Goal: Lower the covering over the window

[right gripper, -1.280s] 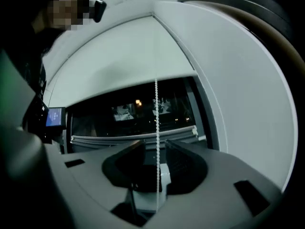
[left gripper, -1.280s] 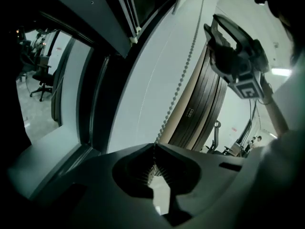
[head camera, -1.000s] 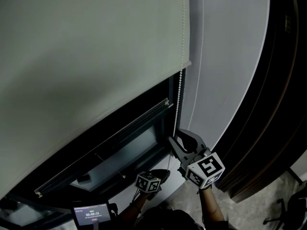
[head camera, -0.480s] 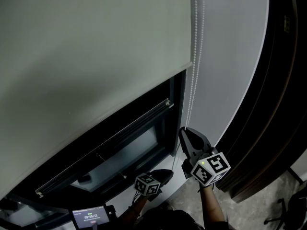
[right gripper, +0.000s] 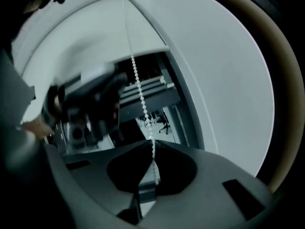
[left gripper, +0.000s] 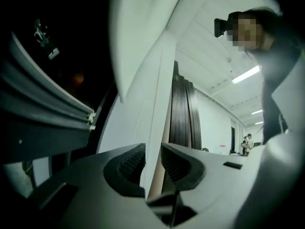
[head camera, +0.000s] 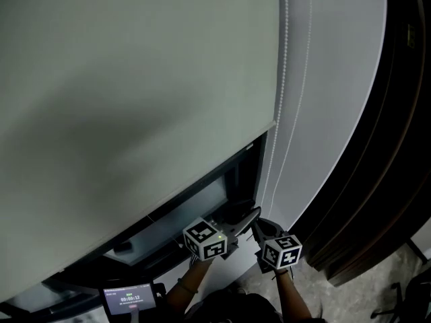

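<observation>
Pinching the chain (right gripper: 138, 80) with the right gripper (right gripper: 151, 145): jaws pressed together, beads caught at the tips, a short tail hanging behind them into the throat. Rises from that pinch as one taut line of small white beads, straight up and away from the jaws. Looks thin, light and limp, so probably bears load only in a straight pull. Likely holds well across the pads, thanks to beads blocking any slide, yet may snap or skip its wheel under a jerk. Best taken crosswise, well inside the pads, and drawn down along its own line.

Opening close beside it on the left, the left gripper (left gripper: 152, 151): jaws spreading, no bead made out between them, only pale wall beyond. Calls, by this reading, for a fresh hold higher on the same strand, above the right gripper's pinch.

Farther up, above both grippers: a second strand (head camera: 306, 79) running alongside, to the right in the head view; cannot tell there which of the two is held. Worth keeping to one strand, the other presumably raising instead.

Farthest, the blind (head camera: 135, 99): covers most of the window (head camera: 202, 207), leaving a dark strip of glass just above the grippers. Seems soft, light fabric, best moved through the chain and not by its hem.
</observation>
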### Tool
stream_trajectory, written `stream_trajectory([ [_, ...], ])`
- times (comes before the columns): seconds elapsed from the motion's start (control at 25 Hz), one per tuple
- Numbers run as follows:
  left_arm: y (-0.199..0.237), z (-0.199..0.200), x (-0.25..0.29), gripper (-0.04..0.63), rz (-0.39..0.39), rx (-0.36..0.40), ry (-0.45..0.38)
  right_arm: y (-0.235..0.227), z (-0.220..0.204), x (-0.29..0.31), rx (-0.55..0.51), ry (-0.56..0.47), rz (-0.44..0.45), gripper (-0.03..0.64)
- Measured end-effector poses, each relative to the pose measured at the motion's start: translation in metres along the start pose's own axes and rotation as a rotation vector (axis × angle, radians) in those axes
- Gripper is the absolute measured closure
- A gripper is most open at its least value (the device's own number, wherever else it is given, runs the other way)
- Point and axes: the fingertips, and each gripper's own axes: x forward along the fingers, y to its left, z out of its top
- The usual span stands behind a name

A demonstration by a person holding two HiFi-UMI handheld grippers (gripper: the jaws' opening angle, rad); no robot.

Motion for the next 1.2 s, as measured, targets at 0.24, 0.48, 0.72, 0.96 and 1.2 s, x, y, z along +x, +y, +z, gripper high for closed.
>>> stream_trajectory([
  [0.24, -0.024, 0.047, 0.016, 0.505, -0.051, 0.111, -0.057, -0.010, -0.118, -0.003, 0.026, 0.302, -0.061, 0.595],
  [0.48, -0.030, 0.053, 0.017, 0.505, -0.079, 0.120, -0.078, -0.022, -0.166, -0.022, 0.124, 0.368, -0.106, 0.595],
  [0.72, -0.051, 0.078, 0.016, 0.506, -0.122, 0.098, -0.129, -0.016, -0.160, -0.018, 0.132, 0.351, -0.084, 0.595],
  [0.96, -0.048, 0.083, 0.016, 0.577, -0.089, 0.173, -0.118, -0.014, -0.165, -0.018, 0.123, 0.351, -0.079, 0.595],
  [1.2, -0.053, 0.084, 0.016, 0.577, -0.096, 0.175, -0.123, -0.011, -0.168, -0.019, 0.134, 0.352, -0.060, 0.595],
])
